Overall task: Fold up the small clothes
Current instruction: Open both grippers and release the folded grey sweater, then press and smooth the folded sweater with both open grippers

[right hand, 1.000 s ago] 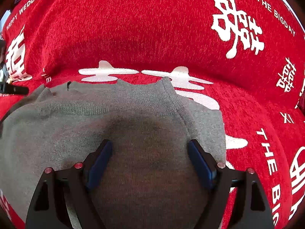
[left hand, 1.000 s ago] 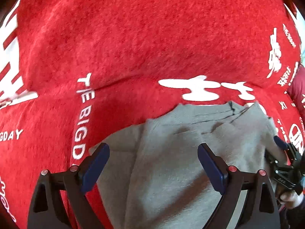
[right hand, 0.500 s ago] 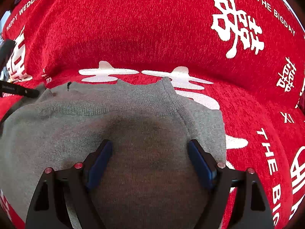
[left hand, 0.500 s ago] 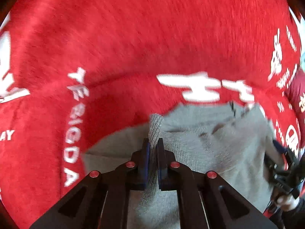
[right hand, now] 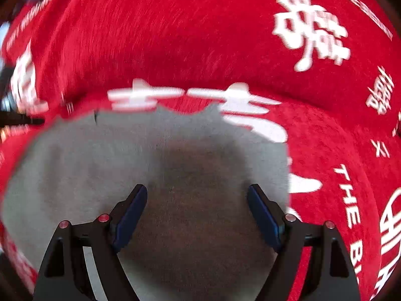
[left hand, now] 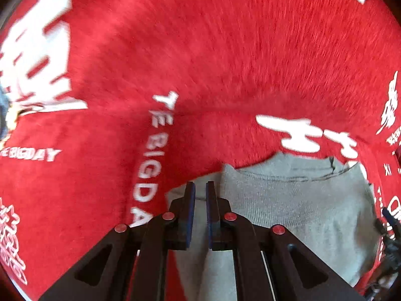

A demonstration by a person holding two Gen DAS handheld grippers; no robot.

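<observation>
A grey knit garment [left hand: 295, 213] lies on a red blanket [left hand: 225, 62] printed with white lettering, spread flat, its ribbed edge away from both cameras. The left tongs [left hand: 199, 195] are closed; a fold of the grey cloth seems to run between the pads at the garment's left edge, though blur makes the pinch hard to confirm. The right tongs [right hand: 198, 200] stand wide open above the garment's [right hand: 100, 163] right half and hold nothing. The garment's long axis runs side to side between the two tongs. I judge the fold will carry the left edge across toward the right, so the left hand is nearer the edge that matters.
</observation>
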